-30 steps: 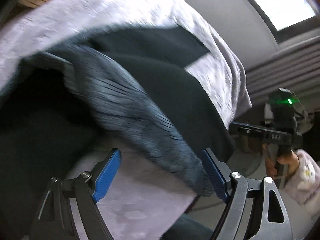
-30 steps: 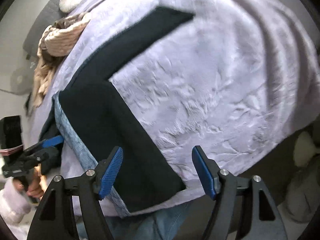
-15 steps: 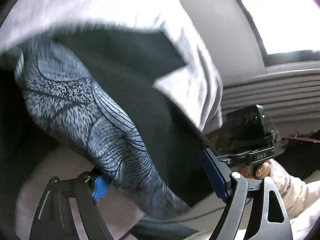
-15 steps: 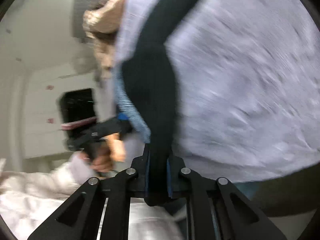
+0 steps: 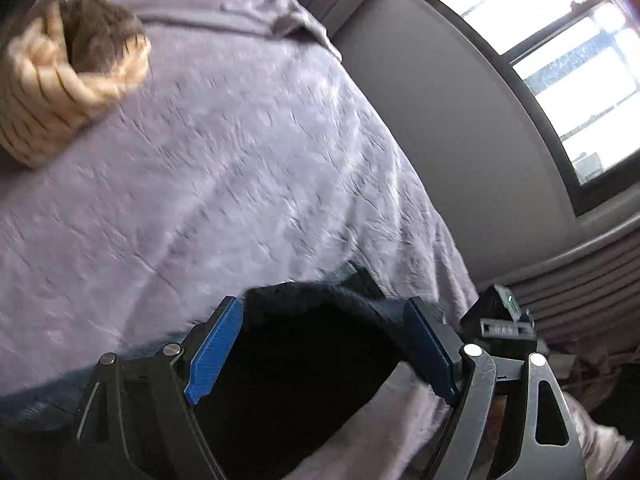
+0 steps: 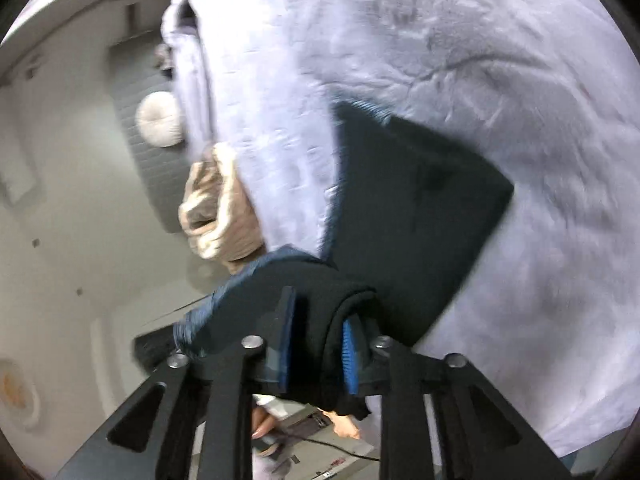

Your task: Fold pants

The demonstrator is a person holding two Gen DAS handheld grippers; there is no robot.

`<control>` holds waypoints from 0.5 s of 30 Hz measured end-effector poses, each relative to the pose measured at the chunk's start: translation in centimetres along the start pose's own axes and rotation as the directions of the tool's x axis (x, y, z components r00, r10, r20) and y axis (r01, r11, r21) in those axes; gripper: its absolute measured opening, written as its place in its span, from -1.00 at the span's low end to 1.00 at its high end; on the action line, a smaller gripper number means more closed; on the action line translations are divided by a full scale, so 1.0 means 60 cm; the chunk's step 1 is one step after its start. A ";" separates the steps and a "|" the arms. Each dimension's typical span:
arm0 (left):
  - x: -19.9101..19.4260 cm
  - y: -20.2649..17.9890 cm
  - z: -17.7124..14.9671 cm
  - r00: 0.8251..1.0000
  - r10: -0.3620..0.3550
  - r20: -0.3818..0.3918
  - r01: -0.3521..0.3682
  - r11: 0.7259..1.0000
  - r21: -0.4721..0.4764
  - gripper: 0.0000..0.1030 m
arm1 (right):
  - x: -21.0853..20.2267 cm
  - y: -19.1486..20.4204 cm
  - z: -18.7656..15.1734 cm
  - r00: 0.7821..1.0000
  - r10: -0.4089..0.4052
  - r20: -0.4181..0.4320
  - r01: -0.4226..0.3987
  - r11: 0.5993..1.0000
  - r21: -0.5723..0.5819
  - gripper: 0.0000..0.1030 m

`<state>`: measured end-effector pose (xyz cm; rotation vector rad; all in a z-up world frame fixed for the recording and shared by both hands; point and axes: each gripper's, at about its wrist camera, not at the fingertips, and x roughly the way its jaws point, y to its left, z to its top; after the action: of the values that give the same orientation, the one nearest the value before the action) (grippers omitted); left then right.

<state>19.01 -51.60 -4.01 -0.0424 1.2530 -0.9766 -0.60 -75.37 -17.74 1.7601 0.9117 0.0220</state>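
Gripping black pants [image 6: 404, 216] on the lavender bed [image 6: 500, 80], right gripper [image 6: 316, 344] fingers clamped on fabric; left gripper [image 5: 320, 344] fingers apart around the pants' bunched fabric. Beige knit blanket [image 5: 52, 92] far left.

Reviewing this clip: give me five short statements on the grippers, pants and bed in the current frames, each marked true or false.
1. The right gripper is clamped on a bunched fold of the dark pants. True.
2. The left gripper is fully shut on the pants. False: its blue pads stand wide apart with dark cloth between them.
3. The pants lie on a lavender bed cover. True.
4. A beige knit blanket lies on the bed. True.
5. The pants are bright red. False: they are dark, with a blue-grey patterned lining.
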 end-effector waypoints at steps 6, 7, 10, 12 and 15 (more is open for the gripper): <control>-0.068 0.083 -0.062 0.981 0.194 -0.014 -0.194 0.981 0.026 0.62 | -0.027 0.038 -0.001 0.997 -0.014 0.071 0.021 0.995 -0.097 0.65; -0.076 0.102 -0.084 0.969 0.247 -0.022 -0.247 0.969 0.013 0.62 | -0.045 0.034 -0.012 0.996 0.006 0.091 0.003 0.995 -0.103 0.64; -0.089 0.164 -0.153 0.930 0.364 -0.055 -0.368 0.928 -0.067 0.62 | -0.084 0.035 -0.050 0.980 -0.081 0.181 0.118 0.972 -0.203 0.34; -0.094 0.207 -0.200 0.896 0.434 -0.096 -0.444 0.887 -0.125 0.62 | -0.064 0.049 -0.063 0.954 -0.219 0.203 0.272 0.918 -0.287 0.00; -0.096 0.255 -0.247 0.860 0.488 -0.150 -0.510 0.836 -0.203 0.62 | -0.006 0.055 -0.066 0.933 -0.302 0.195 0.354 0.868 -0.348 -0.14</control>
<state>16.25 -31.60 -12.95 0.1427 1.3688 -0.3730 -0.72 -72.75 -13.33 1.2167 1.0221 -0.1340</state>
